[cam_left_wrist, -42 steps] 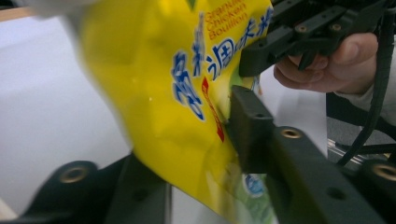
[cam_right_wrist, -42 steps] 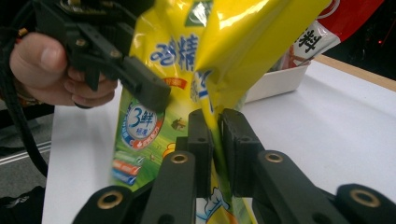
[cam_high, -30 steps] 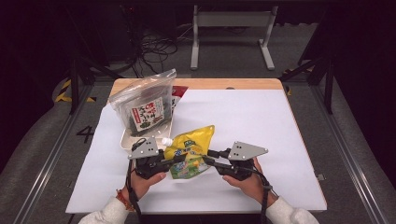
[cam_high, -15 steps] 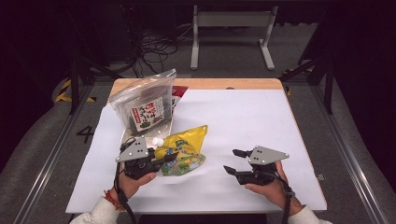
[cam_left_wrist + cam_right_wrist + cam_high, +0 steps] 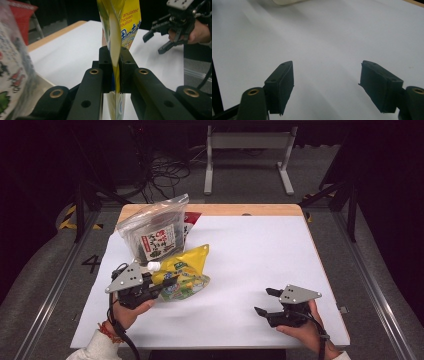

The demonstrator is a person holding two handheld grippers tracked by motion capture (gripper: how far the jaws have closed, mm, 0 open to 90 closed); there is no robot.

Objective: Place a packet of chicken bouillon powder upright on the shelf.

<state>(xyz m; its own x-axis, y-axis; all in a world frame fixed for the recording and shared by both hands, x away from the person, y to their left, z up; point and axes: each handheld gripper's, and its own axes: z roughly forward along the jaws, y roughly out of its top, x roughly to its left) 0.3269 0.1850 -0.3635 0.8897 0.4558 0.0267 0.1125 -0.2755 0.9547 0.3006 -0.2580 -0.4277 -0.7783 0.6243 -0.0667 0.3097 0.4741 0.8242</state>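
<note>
A yellow chicken bouillon pouch (image 5: 187,270) lies tilted at the table's left, one edge raised. My left gripper (image 5: 165,282) is shut on that edge. In the left gripper view the pouch (image 5: 130,22) stands upright, pinched between the two black jaws of my left gripper (image 5: 115,55). My right gripper (image 5: 263,301) sits near the front right of the table, well apart from the pouch. Its jaws have just been opening and nothing is between them. The right gripper view has my right gripper (image 5: 325,85) spread wide over bare white table (image 5: 324,37).
A clear bag of dark snacks (image 5: 155,232) stands behind the pouch, with a red packet (image 5: 191,220) behind it and a white tray corner (image 5: 153,266) under it. The white table top (image 5: 260,250) ends in a wooden strip (image 5: 240,210) at the back.
My right gripper let go of the pouch, opened wide and moved away to the right. My left gripper drew the pouch a little to the left and upward.
</note>
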